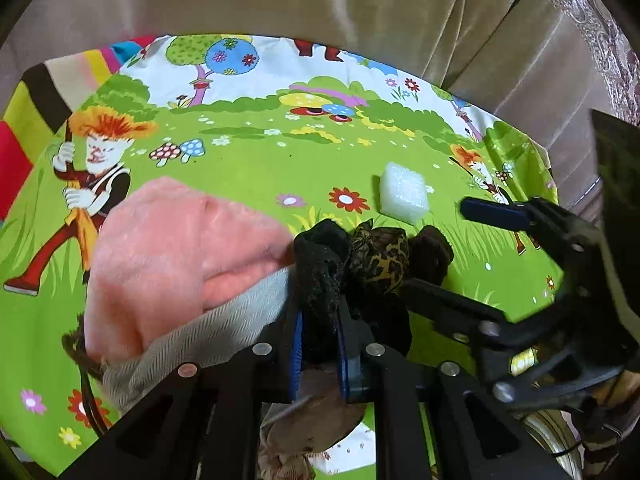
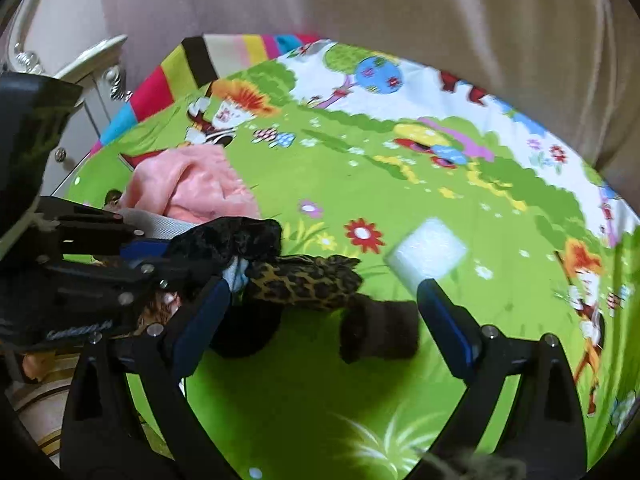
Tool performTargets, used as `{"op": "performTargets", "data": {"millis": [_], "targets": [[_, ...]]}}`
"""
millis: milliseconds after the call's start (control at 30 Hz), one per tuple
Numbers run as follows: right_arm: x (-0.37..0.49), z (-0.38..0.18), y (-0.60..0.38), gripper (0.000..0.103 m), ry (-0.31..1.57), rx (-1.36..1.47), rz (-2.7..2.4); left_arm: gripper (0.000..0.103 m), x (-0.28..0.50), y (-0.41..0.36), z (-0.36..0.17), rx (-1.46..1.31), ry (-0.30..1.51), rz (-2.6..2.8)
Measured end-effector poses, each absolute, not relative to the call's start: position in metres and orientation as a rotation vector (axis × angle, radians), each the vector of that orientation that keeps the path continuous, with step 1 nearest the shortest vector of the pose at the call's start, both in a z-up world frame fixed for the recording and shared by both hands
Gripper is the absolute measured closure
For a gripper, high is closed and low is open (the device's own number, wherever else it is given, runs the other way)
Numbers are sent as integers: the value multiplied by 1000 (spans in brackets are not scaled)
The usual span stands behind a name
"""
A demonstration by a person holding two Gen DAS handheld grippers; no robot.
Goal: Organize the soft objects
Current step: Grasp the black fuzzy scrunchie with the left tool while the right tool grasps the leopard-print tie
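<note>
Soft black lace cloth [image 1: 320,280] sits pinched in the left gripper [image 1: 319,344], above the table's near edge beside the pink towel [image 1: 180,256]. Right gripper [image 2: 324,304] gapes around the leopard-print piece [image 2: 304,280]; closing could snag both, dragging the tangle.

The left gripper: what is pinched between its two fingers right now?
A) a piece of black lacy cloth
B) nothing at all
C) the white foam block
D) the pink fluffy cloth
A: the left gripper is closed on the black lacy cloth, while the white foam block lies apart on the cartoon sheet and the pink fluffy cloth sits beside it.
</note>
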State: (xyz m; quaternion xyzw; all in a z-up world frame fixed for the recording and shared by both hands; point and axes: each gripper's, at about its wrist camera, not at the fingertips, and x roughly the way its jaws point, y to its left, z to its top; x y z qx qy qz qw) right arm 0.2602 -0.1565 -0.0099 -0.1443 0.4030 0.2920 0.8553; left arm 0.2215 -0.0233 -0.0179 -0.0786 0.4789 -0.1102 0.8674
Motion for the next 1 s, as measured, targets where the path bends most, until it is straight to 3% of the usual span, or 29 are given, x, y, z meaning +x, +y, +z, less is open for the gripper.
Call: {"op": "performTargets", "data": {"millis": [133,233,500,600,1000], "targets": [[271,-22,-146,11,892,-301,654,90,214,-18,-15,-175,987,-218],[278,-31,-139,20,912,-316,669,90,211,-15,-13,-181,980,-211],[281,-43,-141,88,959,-254,703,90,201,-9,-8,-206,960,-202],[276,-35,-148,93,937,-226,692,90,196,-7,-4,-220,945,-195],[215,31,-172,94,777,-164,672,90,159,-15,32,-265,810,-228]]}}
